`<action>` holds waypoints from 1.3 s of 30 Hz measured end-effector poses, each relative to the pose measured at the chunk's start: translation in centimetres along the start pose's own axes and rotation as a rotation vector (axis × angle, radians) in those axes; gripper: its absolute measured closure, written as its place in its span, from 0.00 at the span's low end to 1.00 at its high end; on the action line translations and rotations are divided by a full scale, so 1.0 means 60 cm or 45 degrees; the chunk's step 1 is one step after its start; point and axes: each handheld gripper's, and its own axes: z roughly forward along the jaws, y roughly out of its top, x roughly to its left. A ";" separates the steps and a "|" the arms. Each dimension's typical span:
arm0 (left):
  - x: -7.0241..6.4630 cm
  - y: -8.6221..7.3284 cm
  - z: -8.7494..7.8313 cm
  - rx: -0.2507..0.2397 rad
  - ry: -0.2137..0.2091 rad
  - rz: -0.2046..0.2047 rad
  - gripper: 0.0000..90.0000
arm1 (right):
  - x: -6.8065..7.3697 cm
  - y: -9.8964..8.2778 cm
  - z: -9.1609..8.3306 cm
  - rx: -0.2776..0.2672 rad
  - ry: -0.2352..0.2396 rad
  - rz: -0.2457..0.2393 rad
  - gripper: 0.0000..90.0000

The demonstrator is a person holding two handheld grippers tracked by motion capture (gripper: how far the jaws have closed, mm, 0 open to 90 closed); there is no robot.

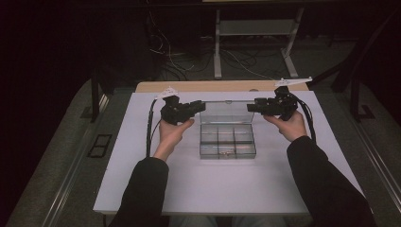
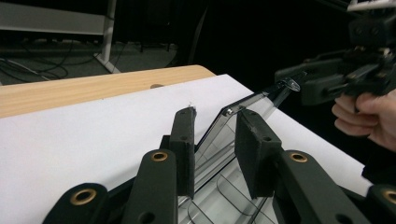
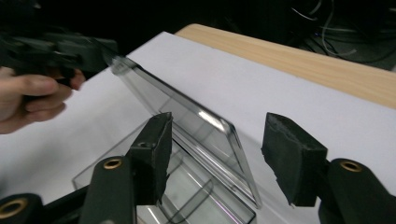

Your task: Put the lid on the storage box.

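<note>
1. Sleeves: my two dark forearms (image 1: 142, 189) enter from the near table edge, one on each side of the box.
2. Table (image 1: 265, 189): white sheet over a wooden top; a strip of bare wood (image 1: 222, 86) shows along the far edge.
3. Box (image 1: 227, 142): clear plastic, divided into six compartments in two rows, sitting mid-table between my hands. A small item (image 1: 226, 152) lies in the near middle compartment; I cannot tell what it is.
4. Lid (image 1: 226, 112): clear, hinged at the box's far side, standing raised and about upright.
5. Left gripper (image 1: 201, 106): held in my left hand (image 1: 171, 130), pointing right at the lid's upper left corner. In the left gripper view the jaws stand partly apart with the lid edge (image 2: 243, 105) between them; I cannot tell whether the pads touch it.
6. Right gripper (image 1: 250, 107): held in my right hand (image 1: 289, 124), pointing left at the lid's upper right corner. In the right gripper view the jaws are wide apart, the lid (image 3: 187, 112) running between them, gripping nothing.
7. Floor beyond: cables (image 1: 189, 56) and white desk legs (image 1: 217, 47).
</note>
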 end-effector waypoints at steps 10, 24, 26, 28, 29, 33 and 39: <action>-0.003 -0.006 -0.006 0.002 -0.014 0.027 0.74 | 0.025 0.036 -0.010 -0.027 -0.004 -0.065 0.38; -0.011 -0.016 -0.011 -0.019 -0.012 0.067 0.74 | 0.036 0.079 0.011 0.048 -0.132 -0.075 0.68; -0.012 -0.017 -0.012 -0.017 -0.014 0.069 0.73 | 0.035 0.078 0.016 0.053 -0.124 -0.073 0.80; -0.013 -0.018 -0.013 -0.013 -0.018 0.070 0.73 | 0.036 0.075 0.022 0.095 -0.113 -0.081 0.90; -0.015 -0.018 -0.013 -0.011 -0.015 0.075 0.72 | 0.038 0.073 0.025 0.123 -0.111 -0.083 0.93; -0.019 -0.020 -0.015 -0.007 -0.009 0.091 0.72 | 0.046 0.064 0.036 0.185 -0.090 -0.113 0.99; -0.019 -0.025 -0.016 -0.008 -0.019 0.080 0.70 | 0.053 0.056 0.039 0.222 -0.063 -0.133 0.99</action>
